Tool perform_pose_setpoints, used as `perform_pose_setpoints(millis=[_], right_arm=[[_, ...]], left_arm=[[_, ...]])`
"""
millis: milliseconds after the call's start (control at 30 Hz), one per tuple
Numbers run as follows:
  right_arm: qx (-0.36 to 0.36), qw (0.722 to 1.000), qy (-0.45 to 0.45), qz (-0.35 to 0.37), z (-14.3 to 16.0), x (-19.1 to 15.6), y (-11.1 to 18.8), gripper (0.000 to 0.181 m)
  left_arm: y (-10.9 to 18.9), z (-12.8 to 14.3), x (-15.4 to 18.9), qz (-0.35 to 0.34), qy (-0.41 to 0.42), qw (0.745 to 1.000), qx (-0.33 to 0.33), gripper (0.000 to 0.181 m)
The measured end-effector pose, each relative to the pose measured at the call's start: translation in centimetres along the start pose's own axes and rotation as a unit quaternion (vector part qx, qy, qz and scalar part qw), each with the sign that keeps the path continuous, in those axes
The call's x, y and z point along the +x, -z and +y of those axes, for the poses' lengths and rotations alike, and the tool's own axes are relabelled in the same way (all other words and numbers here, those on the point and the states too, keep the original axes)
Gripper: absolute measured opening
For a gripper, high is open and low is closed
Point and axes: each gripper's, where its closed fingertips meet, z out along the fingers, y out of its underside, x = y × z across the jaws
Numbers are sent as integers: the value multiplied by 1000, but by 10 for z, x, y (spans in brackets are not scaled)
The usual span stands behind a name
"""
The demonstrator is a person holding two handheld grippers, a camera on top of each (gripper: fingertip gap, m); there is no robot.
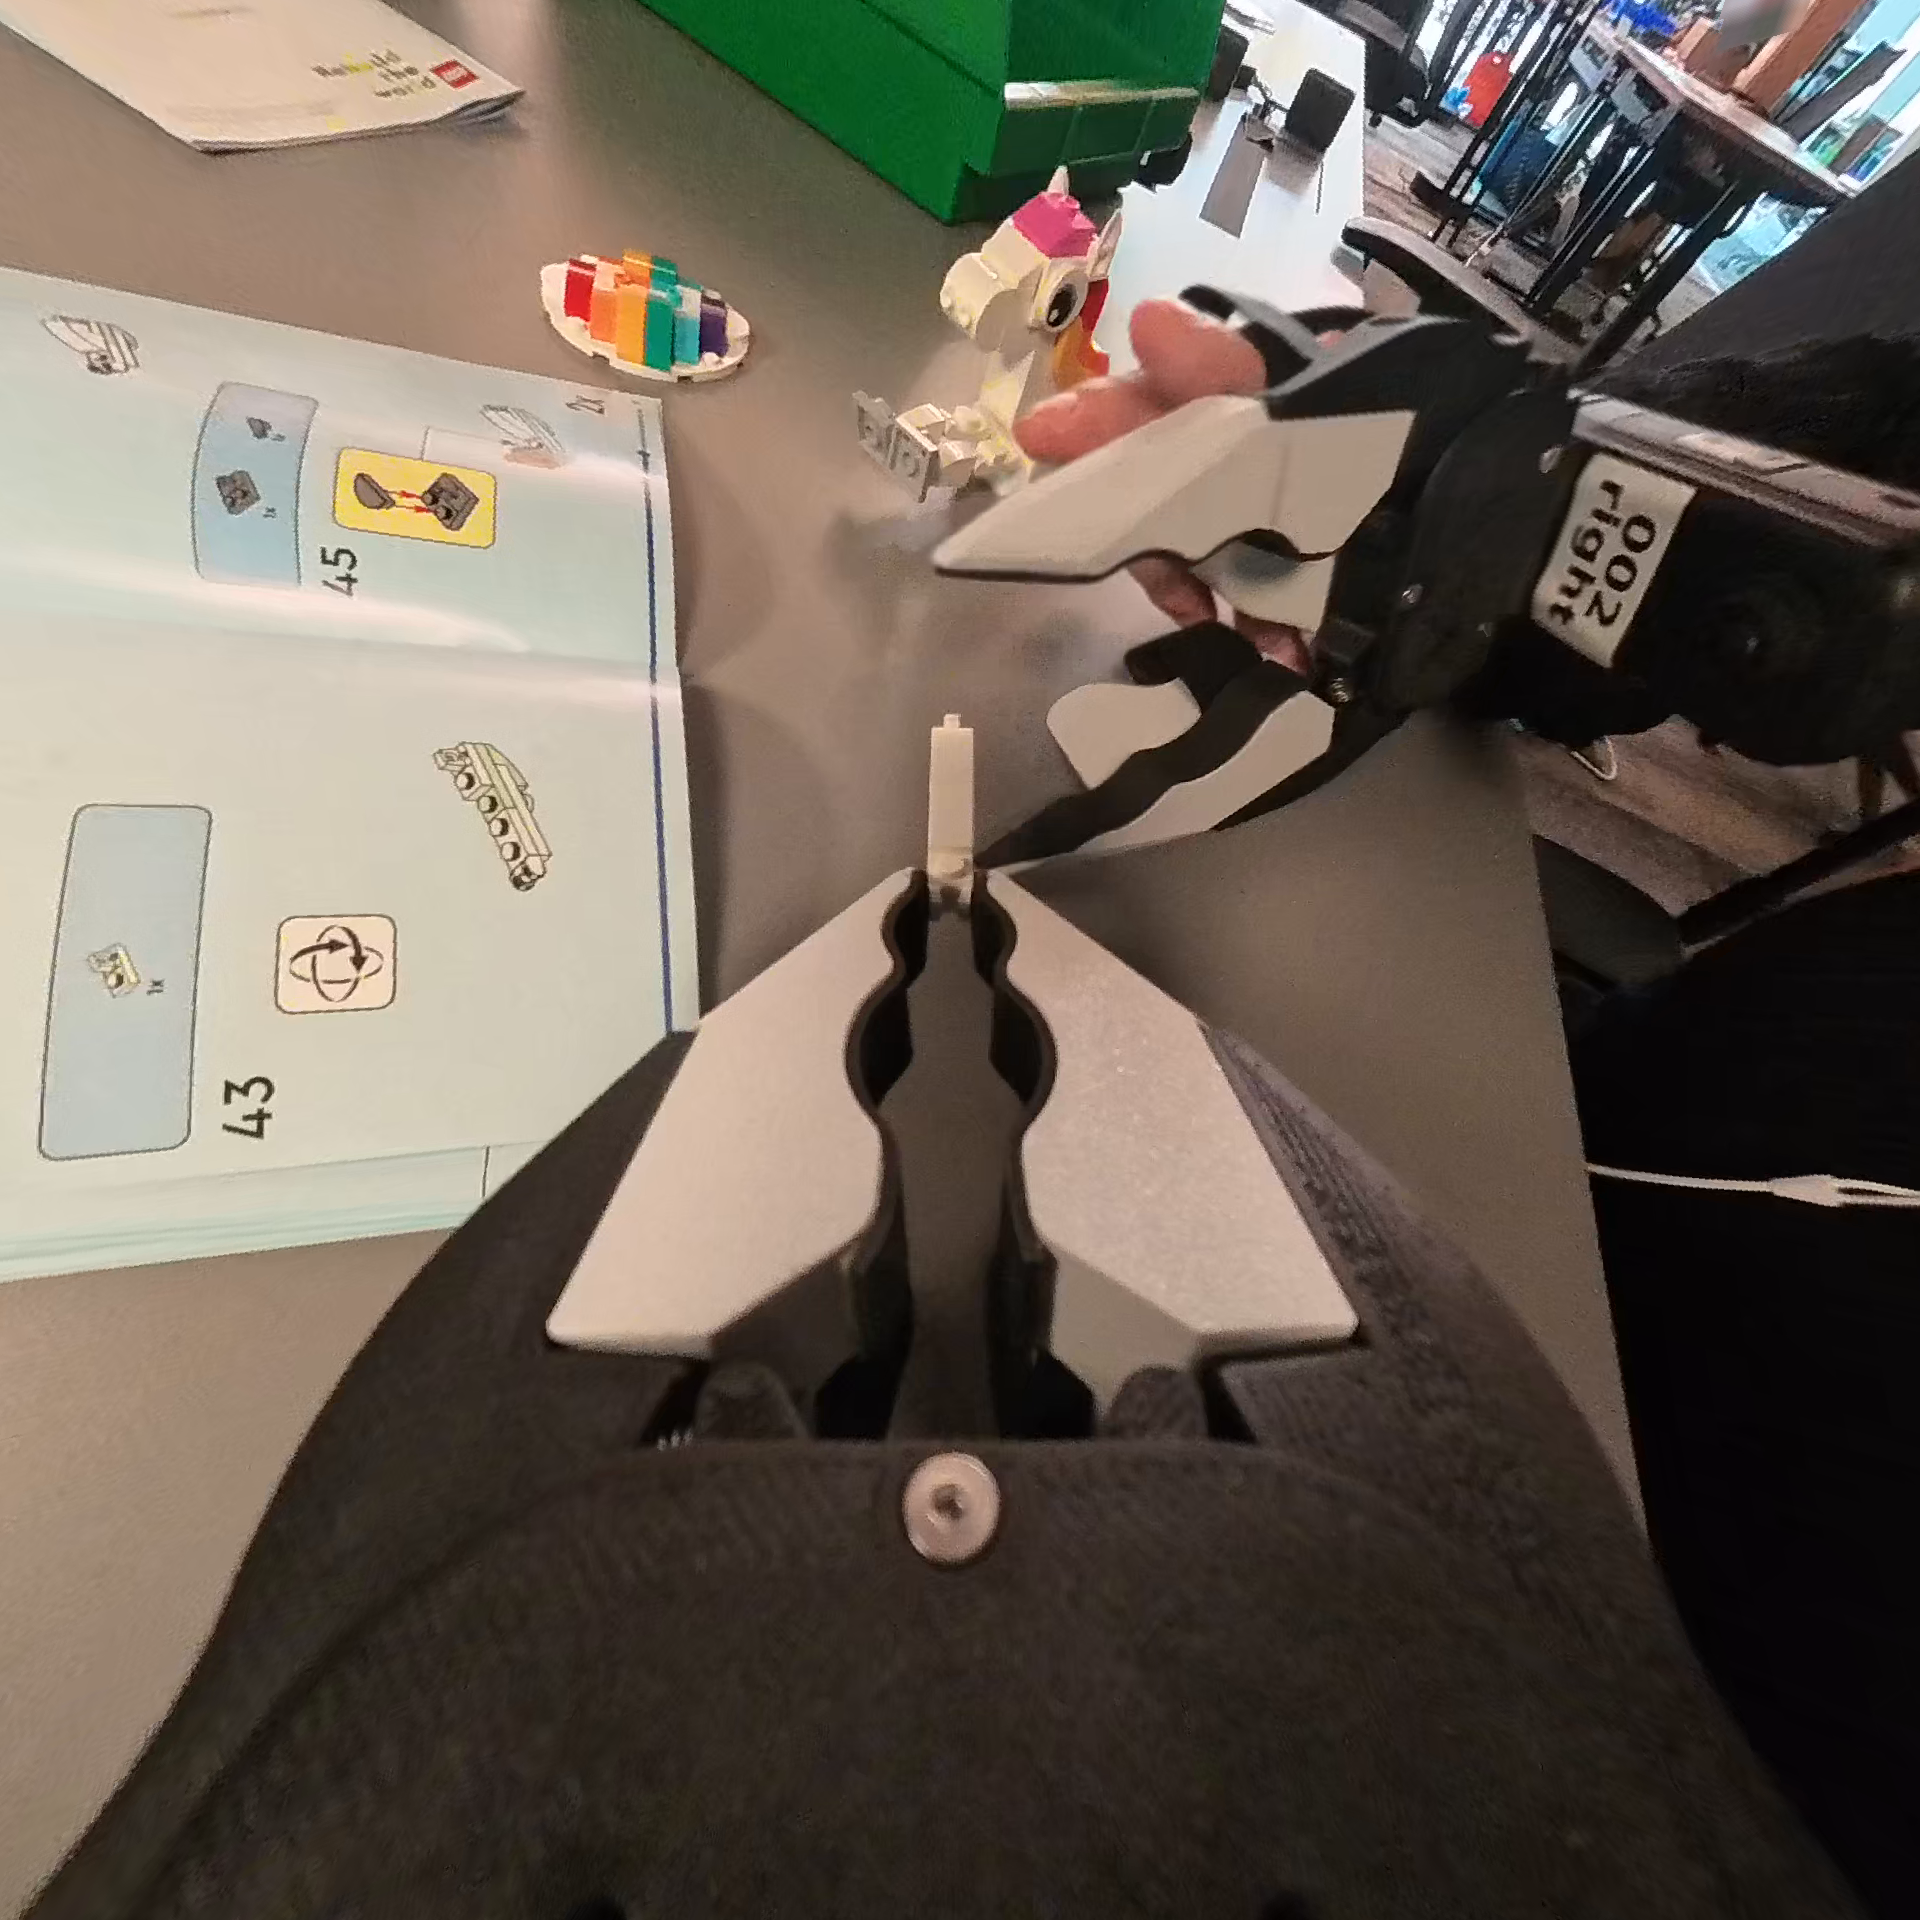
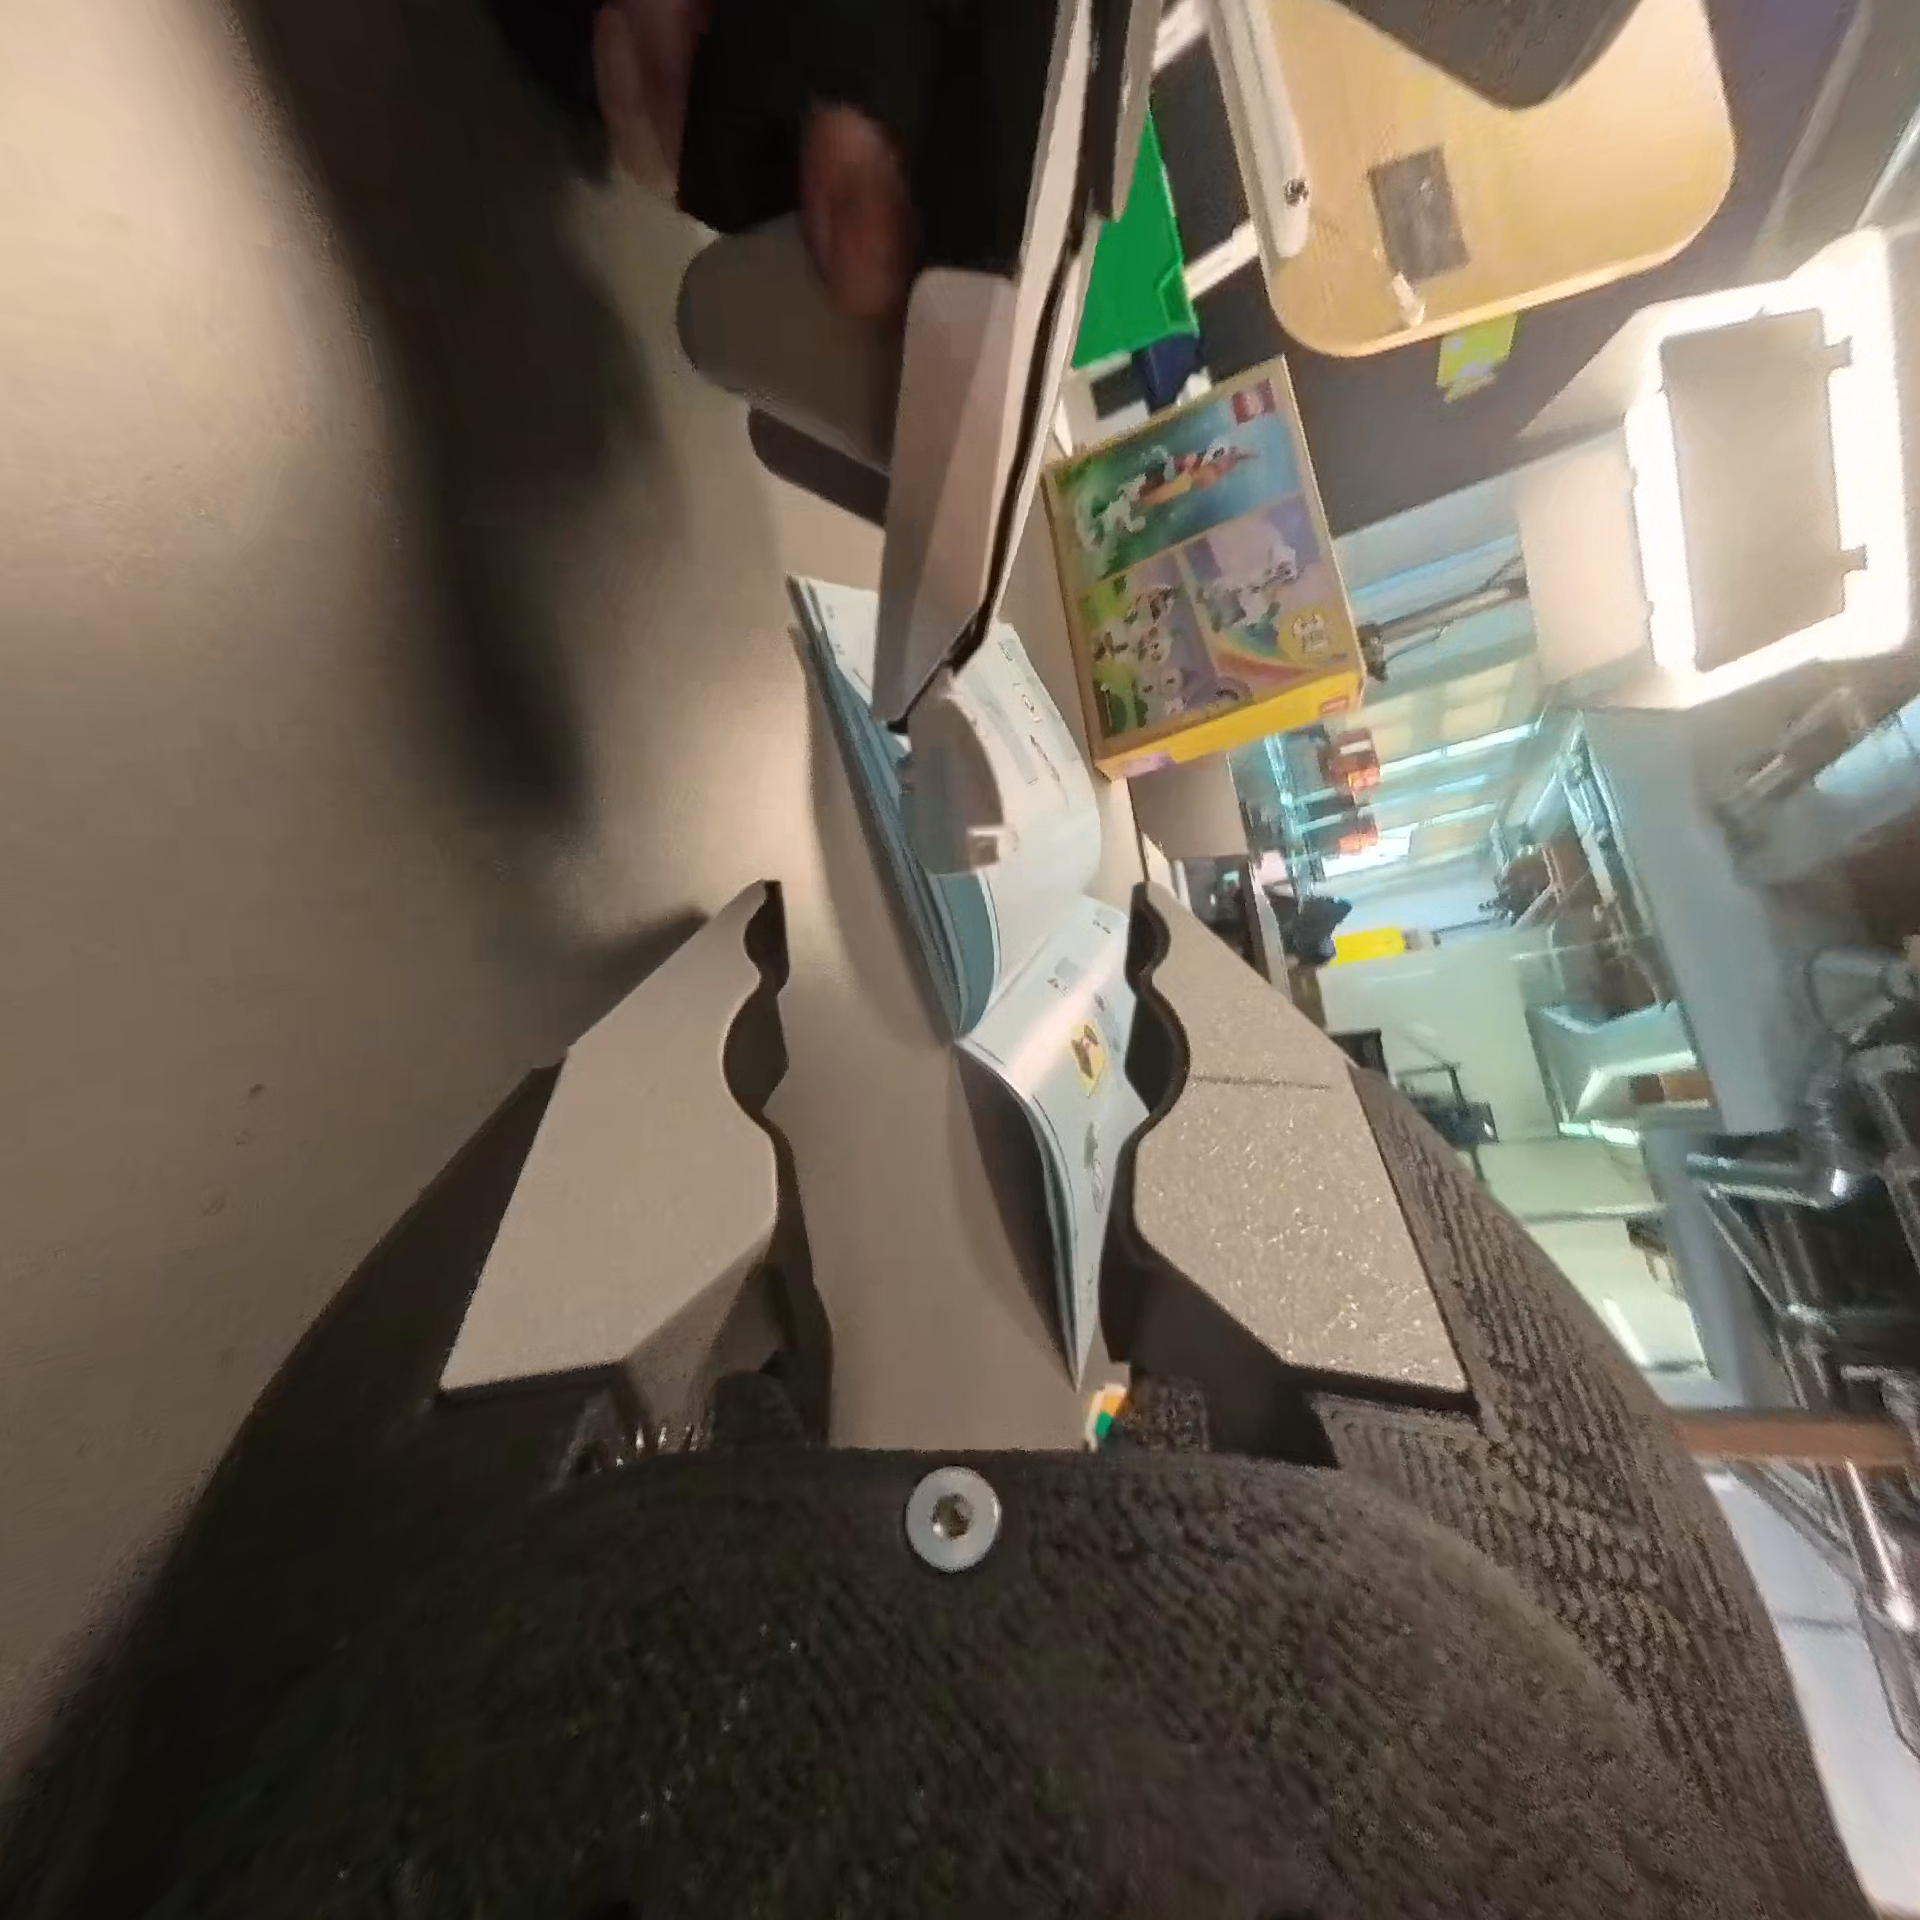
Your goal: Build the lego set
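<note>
item: white wing piece, clamped in our left gripper, right of the instruction booklet. our right gripper gapes empty. next, we judge: fit another part.

- An office or lab workspace is showing: a grey table, more desks and metal shelving standing behind.
</note>
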Motion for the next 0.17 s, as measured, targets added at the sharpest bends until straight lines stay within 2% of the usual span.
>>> perform_pose_setpoints(millis=[33,167], right_arm=[[22,1000,8,10,-3,2,2,64],[120,989,52,66,-24,17,12,64]], left_arm=[[0,0,0,-3,-2,1000,-1,8],[-3,5,-1,-23,-26,999,-21,8]])
